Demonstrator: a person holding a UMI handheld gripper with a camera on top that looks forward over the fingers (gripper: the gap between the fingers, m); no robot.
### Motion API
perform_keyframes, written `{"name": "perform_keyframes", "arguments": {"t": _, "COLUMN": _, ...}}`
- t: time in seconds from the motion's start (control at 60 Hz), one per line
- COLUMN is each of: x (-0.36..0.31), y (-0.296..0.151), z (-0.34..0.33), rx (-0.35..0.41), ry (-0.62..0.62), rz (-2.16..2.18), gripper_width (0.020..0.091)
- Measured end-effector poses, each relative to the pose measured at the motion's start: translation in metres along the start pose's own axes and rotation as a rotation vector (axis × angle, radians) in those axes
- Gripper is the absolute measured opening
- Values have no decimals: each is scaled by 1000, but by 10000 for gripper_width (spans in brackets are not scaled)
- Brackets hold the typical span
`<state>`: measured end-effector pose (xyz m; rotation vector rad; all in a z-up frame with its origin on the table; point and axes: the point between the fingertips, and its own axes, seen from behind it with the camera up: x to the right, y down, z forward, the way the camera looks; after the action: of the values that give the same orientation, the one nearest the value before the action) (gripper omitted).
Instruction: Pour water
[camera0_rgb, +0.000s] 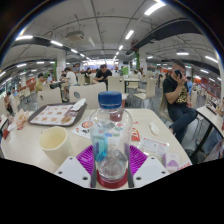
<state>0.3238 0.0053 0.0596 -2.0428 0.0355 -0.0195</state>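
A clear plastic water bottle (110, 140) with a blue cap and a red base stands upright between my fingers. My gripper (111, 162) is shut on the bottle, both purple pads (87, 160) pressing its lower sides. A cream paper cup (54, 143) stands on the white table (35, 140), to the left of the bottle and beyond the left finger. The water level inside the bottle is hard to make out.
A grey tray (55, 114) with small items lies at the table's far left. A crumpled clear plastic wrapper (156, 150) lies to the right of the bottle. A seated person (178, 98) is beyond the table on the right. More people and tables fill the hall behind.
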Motion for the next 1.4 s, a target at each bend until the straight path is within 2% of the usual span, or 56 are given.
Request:
{"name": "perform_keyframes", "arguments": {"t": 0.017, "x": 2, "y": 3, "z": -4, "rx": 1, "ry": 2, "rz": 2, "gripper_width": 434}}
{"name": "perform_keyframes", "arguments": {"t": 0.05, "x": 4, "y": 2, "z": -5, "rx": 21, "ry": 5, "rz": 10, "gripper_width": 420}}
{"name": "perform_keyframes", "arguments": {"t": 0.133, "x": 5, "y": 3, "z": -7, "rx": 49, "ry": 15, "rz": 19, "gripper_width": 439}}
{"name": "perform_keyframes", "arguments": {"t": 0.183, "x": 6, "y": 5, "z": -8, "rx": 55, "ry": 19, "rz": 19, "gripper_width": 470}}
{"name": "perform_keyframes", "arguments": {"t": 0.267, "x": 4, "y": 3, "z": -11, "rx": 41, "ry": 30, "rz": 26, "gripper_width": 538}}
{"name": "perform_keyframes", "arguments": {"t": 0.317, "x": 8, "y": 10, "z": -10, "rx": 4, "ry": 48, "rz": 29, "gripper_width": 561}}
{"name": "perform_keyframes", "arguments": {"t": 0.367, "x": 7, "y": 15, "z": -13, "rx": -43, "ry": 65, "rz": 30, "gripper_width": 622}}
{"name": "perform_keyframes", "arguments": {"t": 0.45, "x": 4, "y": 24, "z": -24, "rx": -111, "ry": 88, "rz": 46, "gripper_width": 792}}
{"name": "perform_keyframes", "arguments": {"t": 0.5, "x": -1, "y": 22, "z": -38, "rx": -126, "ry": 100, "rz": 50, "gripper_width": 843}}
{"name": "perform_keyframes", "arguments": {"t": 0.7, "x": -35, "y": 12, "z": -112, "rx": -207, "ry": 166, "rz": 40, "gripper_width": 856}}
{"name": "perform_keyframes", "arguments": {"t": 0.933, "x": -102, "y": -5, "z": -193, "rx": -240, "ry": 184, "rz": 75, "gripper_width": 853}}
{"name": "perform_keyframes", "arguments": {"t": 1.183, "x": -152, "y": -15, "z": -211, "rx": -224, "ry": 126, "rz": 53, "gripper_width": 852}}
{"name": "perform_keyframes", "arguments": {"t": 1.4, "x": -166, "y": -20, "z": -215, "rx": -216, "ry": 92, "rz": 12, "gripper_width": 853}}
